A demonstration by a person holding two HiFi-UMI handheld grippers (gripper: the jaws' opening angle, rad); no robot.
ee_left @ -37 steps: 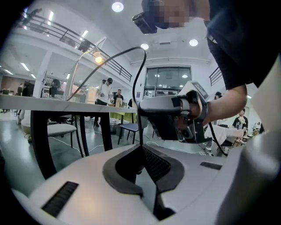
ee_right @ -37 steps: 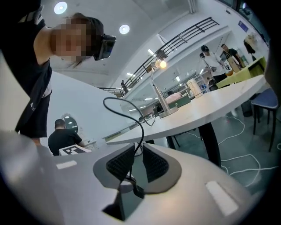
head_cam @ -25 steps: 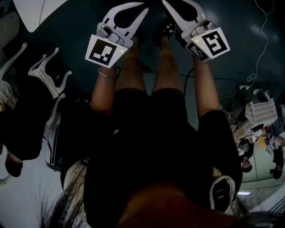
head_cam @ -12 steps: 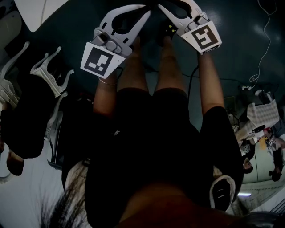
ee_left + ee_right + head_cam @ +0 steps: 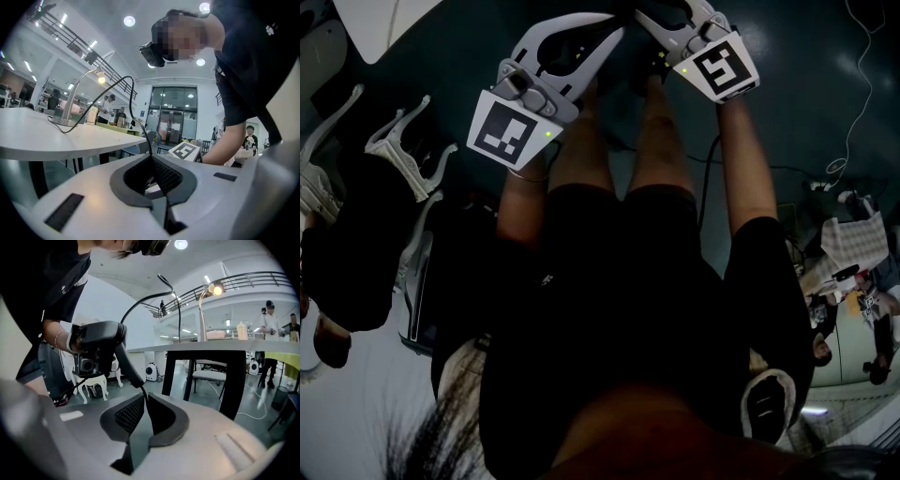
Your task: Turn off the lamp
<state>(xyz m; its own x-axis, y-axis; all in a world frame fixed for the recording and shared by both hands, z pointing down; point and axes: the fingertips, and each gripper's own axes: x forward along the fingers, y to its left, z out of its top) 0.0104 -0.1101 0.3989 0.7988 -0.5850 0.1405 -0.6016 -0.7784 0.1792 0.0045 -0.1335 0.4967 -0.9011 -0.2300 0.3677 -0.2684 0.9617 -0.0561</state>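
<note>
The lamp stands on a white table far to the left in the left gripper view. It has a thin curved neck, and its bulb is lit. In the right gripper view the lit lamp head glows above the tabletop edge. My left gripper is shut with nothing between its pads, well short of the table. My right gripper is also shut and empty. In the head view both grippers, left and right, are held close together above the person's legs.
A black cable arcs over the table from the lamp base. A black chair frame stands under the table ahead of the right gripper. White chairs sit at the left of the head view. Other people stand in the background.
Both grippers have shifted up in the head view. The right one has moved farther toward the top edge and turned slightly. Both jaws stay shut.
</note>
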